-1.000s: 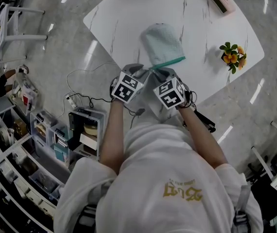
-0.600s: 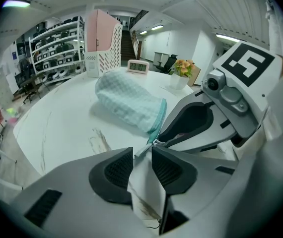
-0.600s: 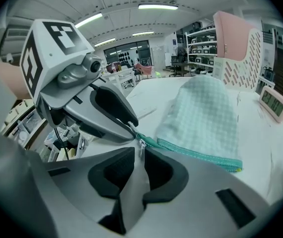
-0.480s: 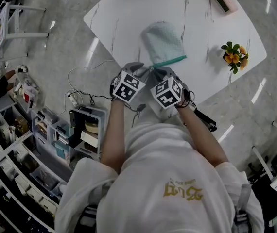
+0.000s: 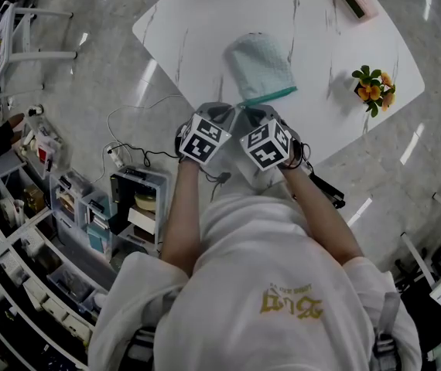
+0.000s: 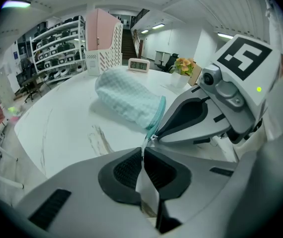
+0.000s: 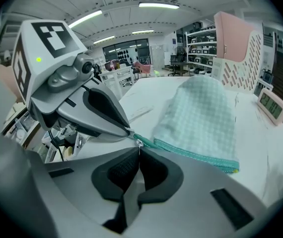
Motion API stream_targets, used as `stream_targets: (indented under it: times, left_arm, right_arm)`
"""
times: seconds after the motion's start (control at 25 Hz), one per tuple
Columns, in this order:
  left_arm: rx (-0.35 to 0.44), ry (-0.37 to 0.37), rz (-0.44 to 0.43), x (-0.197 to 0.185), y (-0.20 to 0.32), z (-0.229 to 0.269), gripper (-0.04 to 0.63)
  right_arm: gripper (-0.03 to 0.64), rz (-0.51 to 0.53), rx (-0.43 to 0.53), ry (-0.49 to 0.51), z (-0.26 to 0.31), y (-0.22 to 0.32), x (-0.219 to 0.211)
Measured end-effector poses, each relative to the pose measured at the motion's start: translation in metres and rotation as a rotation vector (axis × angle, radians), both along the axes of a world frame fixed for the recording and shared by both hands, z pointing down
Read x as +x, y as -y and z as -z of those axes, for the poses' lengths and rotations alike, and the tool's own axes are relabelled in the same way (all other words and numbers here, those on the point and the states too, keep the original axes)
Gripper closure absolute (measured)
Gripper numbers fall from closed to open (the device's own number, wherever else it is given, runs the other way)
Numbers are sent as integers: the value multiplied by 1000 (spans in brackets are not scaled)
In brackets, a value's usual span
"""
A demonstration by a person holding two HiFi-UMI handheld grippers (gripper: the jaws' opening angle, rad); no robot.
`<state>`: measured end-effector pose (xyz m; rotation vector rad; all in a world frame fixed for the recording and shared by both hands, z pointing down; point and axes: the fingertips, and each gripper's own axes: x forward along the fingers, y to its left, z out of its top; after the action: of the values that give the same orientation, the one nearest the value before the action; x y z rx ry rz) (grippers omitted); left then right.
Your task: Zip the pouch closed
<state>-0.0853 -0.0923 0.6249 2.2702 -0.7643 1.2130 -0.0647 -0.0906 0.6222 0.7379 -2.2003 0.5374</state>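
Pouch (image 5: 261, 66): pale green check fabric, lying flat on the white marbled table (image 5: 205, 22), near the edge closest to the person. The rounded end points away and the teal zipper band (image 7: 191, 155) faces the two tools. Left gripper (image 6: 142, 152): jaws have just been closing and now stand together, the pads nipping the pouch's near corner where the zipper band runs out. A thin strip of that corner goes down into the seam between the pads. Right gripper (image 7: 139, 155): jaws have also just been closing and are now pressed together, with the small metal zipper pull (image 7: 138, 143) caught at their very tip. From the pull the teal band leads off to the right along the pouch's edge. The two tool tips sit just beside each other at this same corner, almost touching, with both noses angled down at the table edge. In the head view the two marker cubes lie side by side above the person's forearms. Cannot tell from any view how much of the zipper is already shut. Other items on the table, all well apart from the pouch: a small flower pot (image 5: 370, 88) to the right, a small clock (image 6: 138, 64) and a pink slotted organiser (image 6: 102, 38) on the far side.
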Motion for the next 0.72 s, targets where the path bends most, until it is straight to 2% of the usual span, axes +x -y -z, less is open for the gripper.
stream_targets:
  times: [0.72]
  left_arm:
    - [-38,-21,31,-6,-2,2,563]
  right_arm:
    - [600,-43,11,-11,2,2,14]
